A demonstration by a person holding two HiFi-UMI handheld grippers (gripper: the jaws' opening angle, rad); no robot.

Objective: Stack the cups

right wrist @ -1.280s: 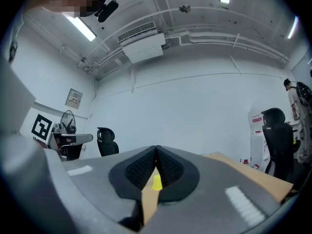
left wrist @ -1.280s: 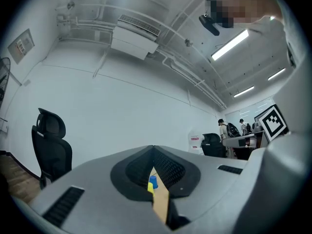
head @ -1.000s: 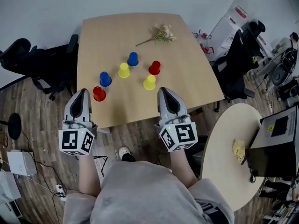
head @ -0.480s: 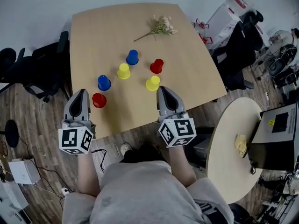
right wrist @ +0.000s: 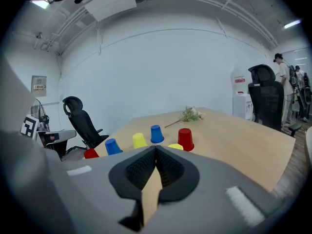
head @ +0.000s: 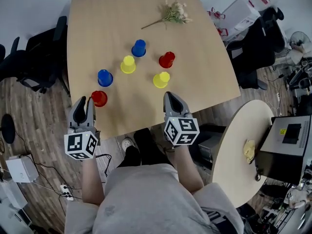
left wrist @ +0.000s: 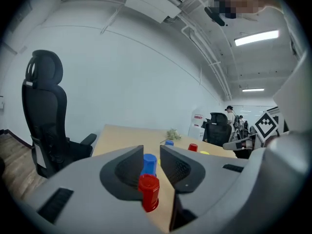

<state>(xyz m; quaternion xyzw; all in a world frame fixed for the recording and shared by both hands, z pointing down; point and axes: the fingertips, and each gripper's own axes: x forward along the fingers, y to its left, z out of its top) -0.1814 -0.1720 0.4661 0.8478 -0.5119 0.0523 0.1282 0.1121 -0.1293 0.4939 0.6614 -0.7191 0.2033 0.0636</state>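
my left gripper [head: 85,101], jaws just now opening with nothing between them, faces the near-left red cup [head: 99,98] on the desk [head: 97,23], my right gripper [head: 171,95] clenched empty near the yellow cup [head: 161,80]; each looks light, thin and slick, best pinched gently across its tapered side wall.

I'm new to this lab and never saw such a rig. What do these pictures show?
No robot: a person holds a two-jaw gripper in each hand, the left gripper and right gripper. The head view is from a camera on the person's head, looking down; each gripper view is from a camera on that gripper, looking along its jaws. On the table stand upturned cups: near red cup, far red cup, blue cups, yellow cups, plus a flower sprig. Nothing is held: the left jaws have just been opening, the near red cup just ahead, ungripped; the right jaws are shut, empty.
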